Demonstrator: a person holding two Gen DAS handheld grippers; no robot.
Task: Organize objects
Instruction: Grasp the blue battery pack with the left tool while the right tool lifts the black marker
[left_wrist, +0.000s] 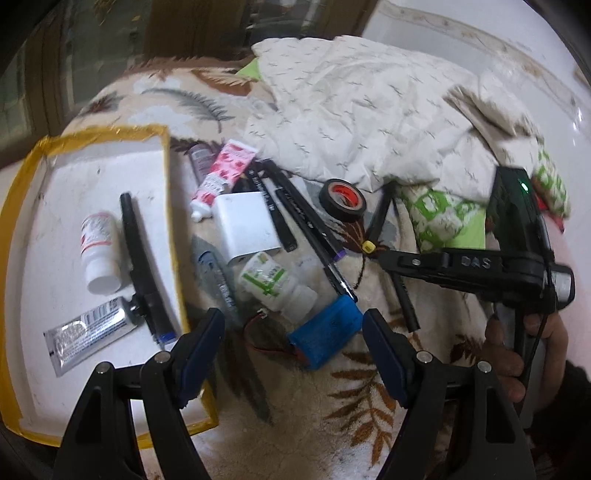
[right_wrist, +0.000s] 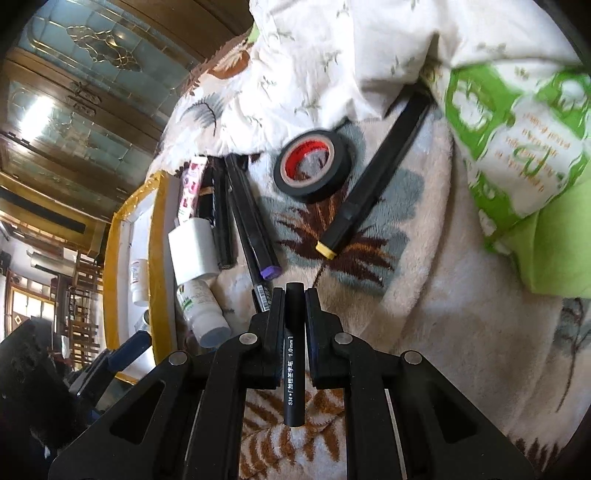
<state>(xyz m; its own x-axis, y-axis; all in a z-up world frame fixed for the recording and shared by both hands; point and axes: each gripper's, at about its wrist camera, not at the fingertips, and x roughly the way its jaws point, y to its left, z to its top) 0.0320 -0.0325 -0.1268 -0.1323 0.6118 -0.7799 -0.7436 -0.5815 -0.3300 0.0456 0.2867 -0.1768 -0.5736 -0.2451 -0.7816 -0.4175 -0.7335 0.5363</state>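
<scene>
My right gripper (right_wrist: 294, 295) is shut on a black pen (right_wrist: 294, 350), held lengthwise between the pads just above the fleece blanket. In the left wrist view that same right gripper (left_wrist: 388, 258) sits at the right with the pen (left_wrist: 406, 306) hanging from it. My left gripper (left_wrist: 293, 332) is open over a blue battery pack (left_wrist: 325, 332) that lies between its fingers. A white tray with a yellow taped rim (left_wrist: 92, 133) at the left holds a white bottle (left_wrist: 98, 251), a black pen (left_wrist: 142, 266) and a silver tube (left_wrist: 88, 336).
Loose on the blanket lie a pink tube (left_wrist: 225, 173), a white charger block (left_wrist: 247, 225), a green-labelled bottle (left_wrist: 273, 284), a black tape roll (right_wrist: 312, 166), a yellow-tipped marker (right_wrist: 373, 181) and a purple-tipped marker (right_wrist: 251, 221). A crumpled white quilt (left_wrist: 369, 110) and a green bag (right_wrist: 517, 147) lie behind.
</scene>
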